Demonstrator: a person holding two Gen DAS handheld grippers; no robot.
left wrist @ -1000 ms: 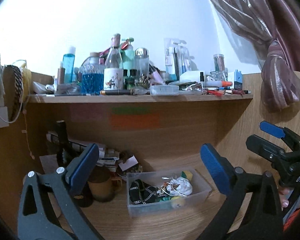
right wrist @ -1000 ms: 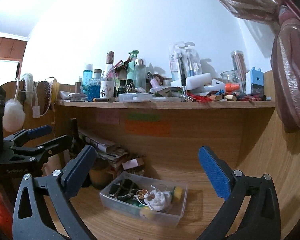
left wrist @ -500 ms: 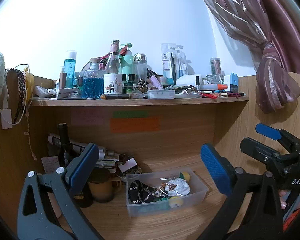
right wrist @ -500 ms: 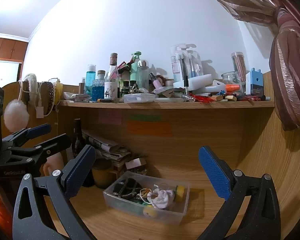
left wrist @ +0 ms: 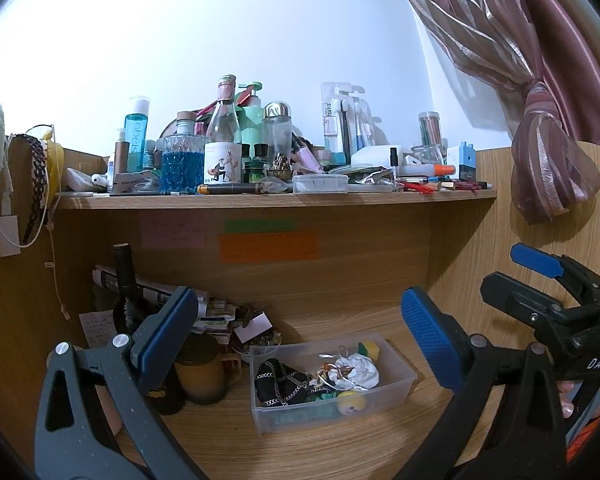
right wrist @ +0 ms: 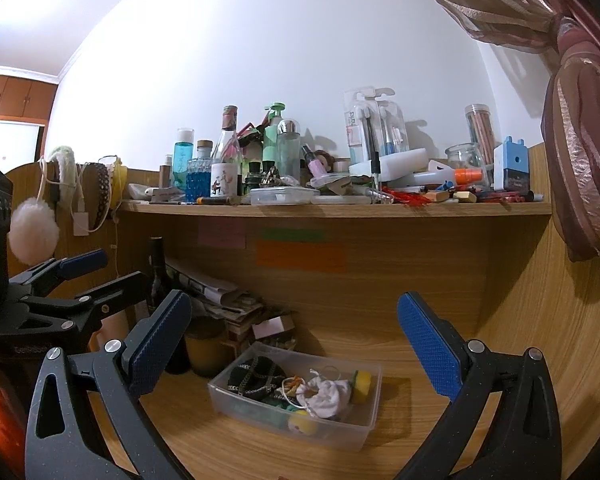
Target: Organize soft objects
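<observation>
1. On the wooden desktop (right wrist: 220, 436), under the cluttered shelf (right wrist: 340, 209), sits a clear rectangular plastic bin (right wrist: 260, 410) holding the soft things: a crumpled white cloth pouch (right wrist: 327, 393), a black knitted piece with pale chain-like trim (right wrist: 256, 378), a small yellow sponge-like block (right wrist: 362, 385) and a round yellow plush ball (right wrist: 302, 424).
2. The left gripper (left wrist: 300, 340) hangs above and short of the bin with its blue-padded jaws spread wide and nothing between them.
3. The right gripper (right wrist: 296, 344) is likewise held wide apart and empty, looking down at the same bin.
4. All four pieces look light and yielding; they should squash under the pads rather than slip.
5. The white pouch is probably best pinched at its bunched middle, where the folds give bulk.
6. A thin cord or ring lies tangled across it, so lifting may drag neighbours along.
7. The black piece lies half under the others; its raised near edge seems the safest hold.
8. The bin itself looks light and may slide if nudged.
</observation>
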